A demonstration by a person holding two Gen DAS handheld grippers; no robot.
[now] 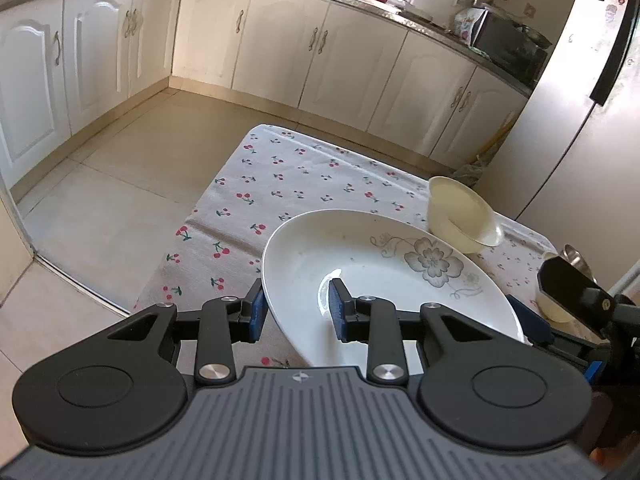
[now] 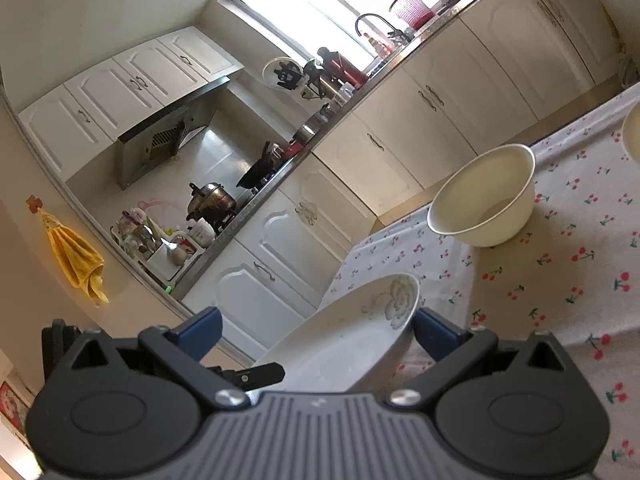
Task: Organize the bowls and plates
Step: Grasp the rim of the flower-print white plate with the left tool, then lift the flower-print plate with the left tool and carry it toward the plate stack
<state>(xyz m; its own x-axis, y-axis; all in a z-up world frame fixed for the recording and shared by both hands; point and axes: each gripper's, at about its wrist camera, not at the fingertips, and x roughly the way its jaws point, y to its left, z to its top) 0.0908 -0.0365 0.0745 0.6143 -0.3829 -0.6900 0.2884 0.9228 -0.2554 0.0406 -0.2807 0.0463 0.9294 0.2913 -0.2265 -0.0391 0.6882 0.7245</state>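
From the left wrist view, my left gripper (image 1: pixel 297 312) has its blue pads nearly together, pinched on the near-left rim of the shallow white ceramic plate with the grey flower print (image 1: pixel 384 276), one pad under the rim and one inside the dish. The plate sits tilted, its left edge up off the cherry-print tablecloth (image 1: pixel 256 184), so I judge I'm carrying it, not sliding it. Further right, the plate's other edge runs down to my right gripper (image 2: pixel 316 334), whose dark body shows at the right margin. In the right wrist view its jaws stand wide, with the plate's rim lying between them; the right blue pad looks to be against the rim's outside, the left pad is well apart from it, so that hand is steadying at most, not clamping. Beyond the plate, far right on the cloth, stands a cream plastic bowl (image 1: pixel 464 216), near the plate's far edge but not clearly touching. A second cream bowl (image 2: pixel 633 136) peeks in at the right edge. To do this well, I'd keep the pinch firm, level the plate so it can't swing on one grip, keep the far rim clear of that bowl, and set it down flat before letting go.
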